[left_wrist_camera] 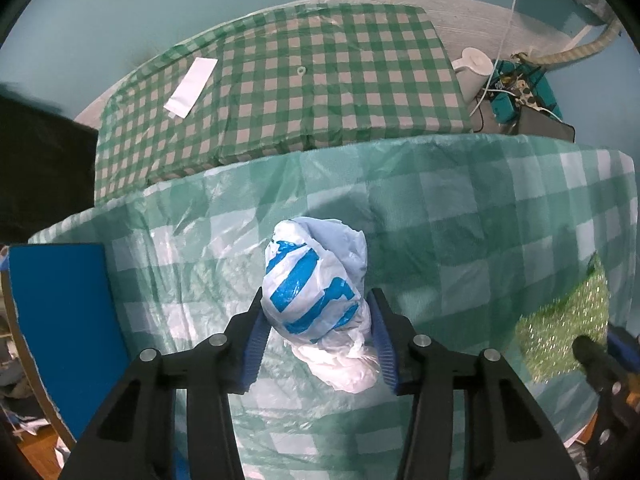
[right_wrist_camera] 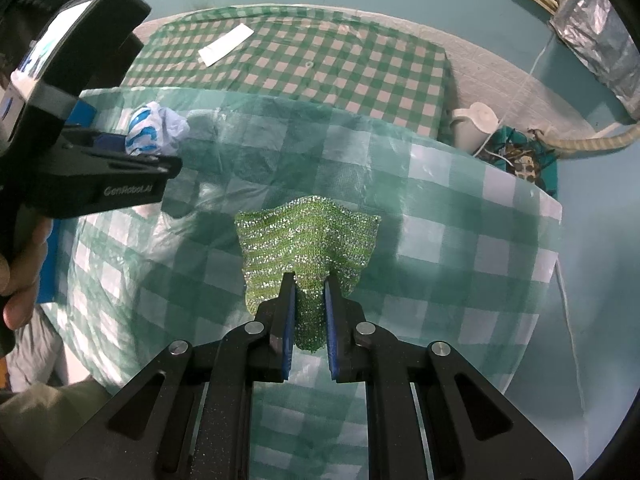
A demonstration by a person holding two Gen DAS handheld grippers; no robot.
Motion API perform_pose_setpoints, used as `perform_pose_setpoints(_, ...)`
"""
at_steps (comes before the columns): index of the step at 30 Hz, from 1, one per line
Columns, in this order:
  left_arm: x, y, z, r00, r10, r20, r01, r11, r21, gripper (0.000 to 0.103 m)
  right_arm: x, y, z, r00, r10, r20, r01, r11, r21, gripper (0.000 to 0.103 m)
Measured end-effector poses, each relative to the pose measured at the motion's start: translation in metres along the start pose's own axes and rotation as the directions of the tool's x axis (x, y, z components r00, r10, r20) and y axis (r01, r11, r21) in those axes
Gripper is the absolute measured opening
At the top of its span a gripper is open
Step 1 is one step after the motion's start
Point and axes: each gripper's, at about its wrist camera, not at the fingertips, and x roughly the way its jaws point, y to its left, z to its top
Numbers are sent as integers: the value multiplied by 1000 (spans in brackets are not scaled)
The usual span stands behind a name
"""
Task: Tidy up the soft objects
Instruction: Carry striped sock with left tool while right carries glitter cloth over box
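Note:
My left gripper (left_wrist_camera: 318,304) is shut on a crumpled white plastic bag with blue stripes (left_wrist_camera: 316,292), held above the green-checked plastic-covered table (left_wrist_camera: 460,240). The bag also shows in the right wrist view (right_wrist_camera: 154,130), between the left gripper's fingers (right_wrist_camera: 132,168). My right gripper (right_wrist_camera: 310,284) is shut on a sparkly green scouring cloth (right_wrist_camera: 308,240), which fans out past the fingertips above the same table (right_wrist_camera: 460,248). The cloth shows at the right edge of the left wrist view (left_wrist_camera: 564,324).
A second table with a green checked cloth (left_wrist_camera: 300,92) stands behind, with a white paper strip (left_wrist_camera: 191,87) on it. A white kettle (left_wrist_camera: 472,68) and cables sit at the right. A blue board (left_wrist_camera: 60,320) lies at the left table edge.

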Motion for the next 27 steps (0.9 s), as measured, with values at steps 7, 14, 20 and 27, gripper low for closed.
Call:
perform_pose_setpoints(7,-21,7,-22,999,-3,34,2,1000,26,48,-9,5,1,1000,-6,11,6,1000,-10,11)
perform_pose_setpoints(14,-46,16,-43,996,16,90,-23,997,69,48,-30,17,1,999,-13,29,14,999,-31,11)
perform_pose_setpoints(20,-67,27,-60,992,6,125,-15,997,74,48,-46,28,0,999,-20,44,22,999,-49,11)
perform_pose_setpoints(27,-92,37,-81,987,-14,161,3,998,70,48,-66,41,0,998,-29,55,33,997,-72,11)
